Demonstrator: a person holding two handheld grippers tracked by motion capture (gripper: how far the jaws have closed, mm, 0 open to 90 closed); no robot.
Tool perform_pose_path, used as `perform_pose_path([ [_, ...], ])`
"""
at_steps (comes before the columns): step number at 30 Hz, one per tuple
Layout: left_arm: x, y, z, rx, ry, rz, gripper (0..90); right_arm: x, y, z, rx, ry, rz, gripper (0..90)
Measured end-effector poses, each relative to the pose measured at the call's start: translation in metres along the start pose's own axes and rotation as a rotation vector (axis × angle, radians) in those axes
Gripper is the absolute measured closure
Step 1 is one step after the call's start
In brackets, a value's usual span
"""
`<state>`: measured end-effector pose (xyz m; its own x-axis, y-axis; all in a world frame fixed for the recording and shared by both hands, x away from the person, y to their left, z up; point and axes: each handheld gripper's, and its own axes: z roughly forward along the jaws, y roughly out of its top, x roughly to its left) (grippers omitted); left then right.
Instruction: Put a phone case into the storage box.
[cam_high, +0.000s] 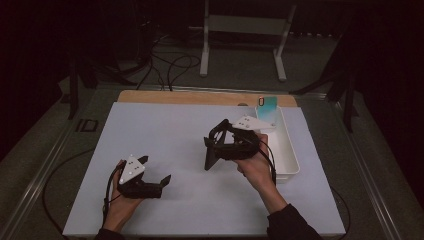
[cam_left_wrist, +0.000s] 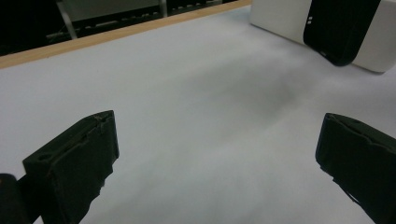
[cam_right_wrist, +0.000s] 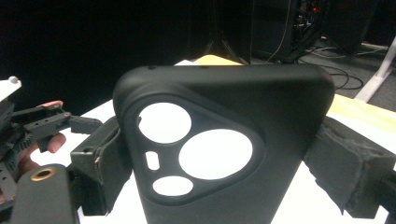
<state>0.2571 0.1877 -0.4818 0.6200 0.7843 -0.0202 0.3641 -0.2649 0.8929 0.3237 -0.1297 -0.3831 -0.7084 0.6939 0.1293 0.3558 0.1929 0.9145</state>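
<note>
A black phone case (cam_right_wrist: 224, 140) with a triangular camera cut-out stands upright between the jaws of my right gripper (cam_right_wrist: 224, 172), which is shut on its two sides. In the high view the case (cam_high: 210, 157) hangs down to the white mat just left of the bin, under the right gripper (cam_high: 215, 139). My left gripper (cam_high: 156, 170) rests low at the front left of the mat, jaws wide apart and holding nothing. In the left gripper view its open jaws (cam_left_wrist: 215, 158) frame bare mat, with the case (cam_left_wrist: 341, 28) farther off.
A long white bin (cam_high: 290, 150) lies along the right side of the mat, with a teal phone (cam_high: 267, 105) leaning at its far end. A wooden strip (cam_high: 200, 96) edges the far side. Cables and a stand's legs (cam_high: 245, 50) lie on the floor beyond.
</note>
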Motion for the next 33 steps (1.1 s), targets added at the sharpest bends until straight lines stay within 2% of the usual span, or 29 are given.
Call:
perform_pose_path([
  [6, 0.004, -0.007, -0.006, 0.003, 0.008, 0.006, 0.1, -0.003, 0.003, -0.002, -0.003, -0.006, -0.004, 13.8],
  [14, 0.009, -0.013, -0.015, -0.004, 0.012, -0.007, 0.1, -0.007, 0.006, -0.003, -0.005, -0.018, -0.009, 13.8],
  [25, 0.016, -0.023, -0.028, -0.012, 0.044, -0.019, 0.1, -0.015, 0.015, -0.005, -0.012, -0.044, -0.005, 13.7],
  [33, 0.019, -0.027, -0.031, -0.009, 0.054, -0.029, 0.1, -0.021, 0.021, -0.005, -0.013, -0.058, 0.000, 13.7],
])
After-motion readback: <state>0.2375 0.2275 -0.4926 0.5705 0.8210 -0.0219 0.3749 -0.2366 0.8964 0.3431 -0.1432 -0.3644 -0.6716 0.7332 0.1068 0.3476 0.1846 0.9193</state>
